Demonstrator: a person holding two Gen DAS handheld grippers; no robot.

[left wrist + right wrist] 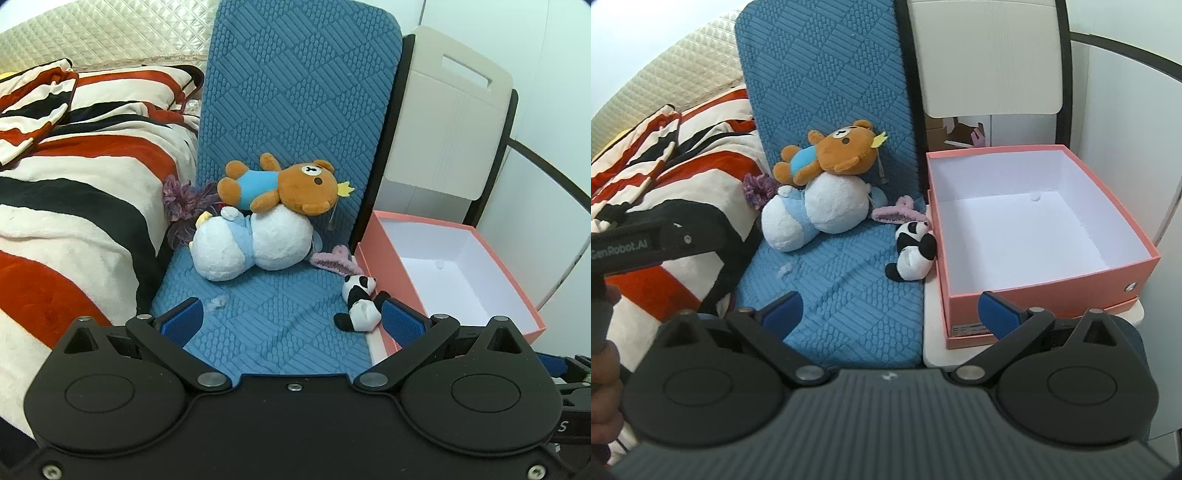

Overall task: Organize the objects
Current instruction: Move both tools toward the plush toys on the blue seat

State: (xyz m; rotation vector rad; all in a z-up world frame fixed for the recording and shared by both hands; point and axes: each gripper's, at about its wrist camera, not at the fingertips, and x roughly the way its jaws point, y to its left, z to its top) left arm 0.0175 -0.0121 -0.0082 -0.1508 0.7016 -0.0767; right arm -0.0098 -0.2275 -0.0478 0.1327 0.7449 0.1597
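A brown bear plush (284, 184) (831, 155) in a blue shirt lies on top of a white and light-blue plush (251, 240) (812, 214) on a blue textured mat (273, 325) (834, 291). A small panda plush (360, 302) (916, 254) lies at the mat's right edge, against an open, empty pink box (454, 273) (1030, 225). A pink hair claw (332, 260) (897, 212) and a purple scrunchie (181, 199) (755, 188) lie beside the plushes. My left gripper (291, 321) is open and empty near the panda. My right gripper (890, 310) is open and empty over the mat's front.
A red, black and cream striped blanket (74, 177) (665, 166) covers the bed on the left. A beige panel (450, 122) stands behind the box. The box sits on a white stand (934, 354). The left gripper's handle (646, 240) shows in the right wrist view.
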